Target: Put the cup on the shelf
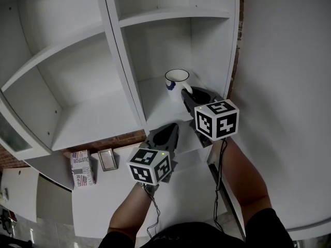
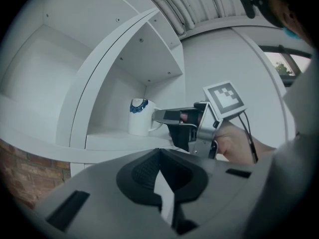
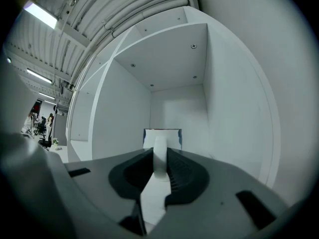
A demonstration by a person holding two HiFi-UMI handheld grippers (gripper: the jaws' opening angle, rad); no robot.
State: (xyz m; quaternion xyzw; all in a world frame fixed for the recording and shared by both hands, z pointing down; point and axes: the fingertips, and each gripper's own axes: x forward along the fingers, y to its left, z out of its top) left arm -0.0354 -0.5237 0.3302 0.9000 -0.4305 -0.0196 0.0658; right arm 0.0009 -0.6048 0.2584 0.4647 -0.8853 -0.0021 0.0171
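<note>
A white cup [image 1: 177, 80] with a blue mark near its rim stands upright on the floor of the white shelf's [image 1: 160, 107] right-hand compartment. My right gripper [image 1: 187, 93] reaches into that compartment from the front and is shut on the cup's handle [image 3: 159, 156], which sits between its dark pads. In the left gripper view, the cup [image 2: 138, 117] rests on the shelf board [image 2: 119, 141] with the right gripper [image 2: 157, 116] at its handle. My left gripper [image 1: 172, 128] hangs lower, in front of the shelf's edge, shut with nothing in it.
A vertical divider [image 1: 124, 61] separates the cup's compartment from wider compartments on the left. A plain white wall [image 1: 284, 87] closes off the right side. Below the shelf, a printed box [image 1: 81, 168] and a small framed object [image 1: 107, 159] lie on a white counter by a brick strip.
</note>
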